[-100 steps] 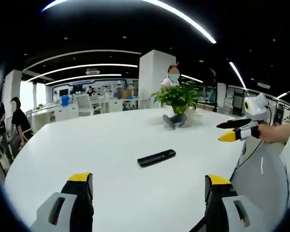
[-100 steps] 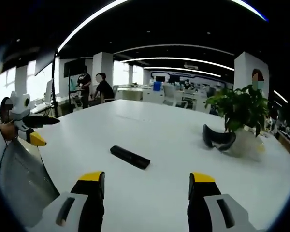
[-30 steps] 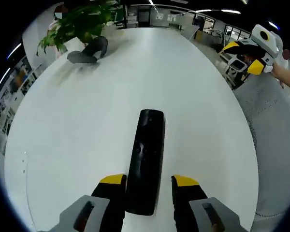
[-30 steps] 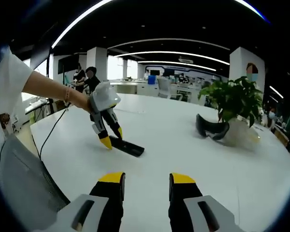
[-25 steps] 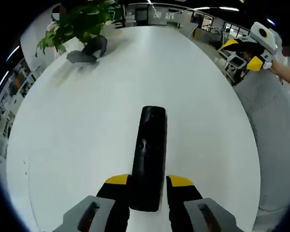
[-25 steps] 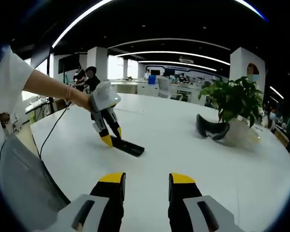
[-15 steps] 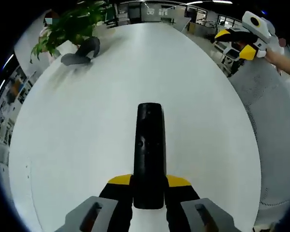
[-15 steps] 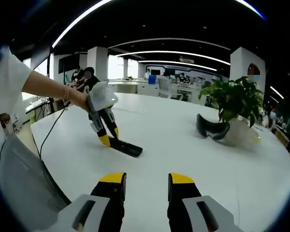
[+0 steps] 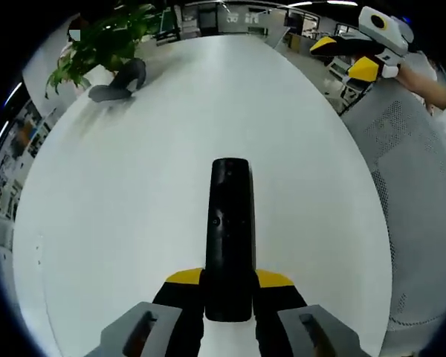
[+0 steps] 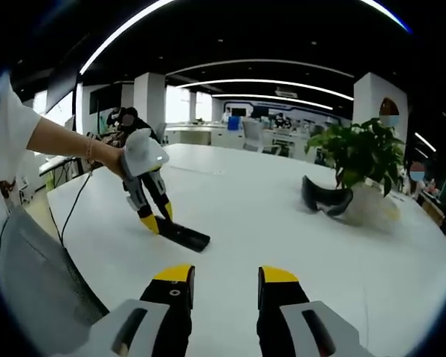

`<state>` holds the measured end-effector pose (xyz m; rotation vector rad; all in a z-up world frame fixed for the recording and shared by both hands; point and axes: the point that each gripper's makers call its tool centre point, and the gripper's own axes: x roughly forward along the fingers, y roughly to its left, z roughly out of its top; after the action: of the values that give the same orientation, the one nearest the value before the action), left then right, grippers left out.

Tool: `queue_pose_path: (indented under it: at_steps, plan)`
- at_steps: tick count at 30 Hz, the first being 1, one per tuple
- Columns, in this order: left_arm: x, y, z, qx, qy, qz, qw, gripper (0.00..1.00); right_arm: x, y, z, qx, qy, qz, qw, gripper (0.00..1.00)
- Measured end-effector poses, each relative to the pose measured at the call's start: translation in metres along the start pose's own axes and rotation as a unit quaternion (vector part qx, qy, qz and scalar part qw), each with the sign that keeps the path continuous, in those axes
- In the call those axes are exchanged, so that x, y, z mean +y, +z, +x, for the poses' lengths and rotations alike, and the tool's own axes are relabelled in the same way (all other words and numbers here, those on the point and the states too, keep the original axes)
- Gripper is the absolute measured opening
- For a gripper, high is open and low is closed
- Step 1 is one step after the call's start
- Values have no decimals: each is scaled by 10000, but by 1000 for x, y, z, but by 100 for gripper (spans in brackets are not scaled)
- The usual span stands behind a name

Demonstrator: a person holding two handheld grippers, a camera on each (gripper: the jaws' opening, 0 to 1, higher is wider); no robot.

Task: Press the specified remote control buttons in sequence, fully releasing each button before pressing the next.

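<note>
In the left gripper view, your left gripper clamps the near end of the slim black plastic remote control, which lies on the round white bench; the right gripper hangs far right.

In the right gripper view, the right gripper holds nothing, jaws narrowly apart, near the bench edge. I judge no button pressed yet; the whole sequence remains.
</note>
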<state>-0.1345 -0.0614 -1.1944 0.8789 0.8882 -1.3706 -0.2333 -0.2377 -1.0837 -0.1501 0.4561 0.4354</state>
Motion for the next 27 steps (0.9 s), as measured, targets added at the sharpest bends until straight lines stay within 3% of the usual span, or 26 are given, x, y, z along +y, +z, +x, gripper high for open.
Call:
queue_pose_path:
  at_steps: [12, 27]
  plan:
    - [-24, -3, -1, -51, 16, -92, 9999, 24, 3, 0, 1, 18, 57, -13, 10000, 30]
    - [-66, -5, -2, -23, -55, 86, 9999, 24, 9, -3, 3, 94, 219, -68, 9997, 26]
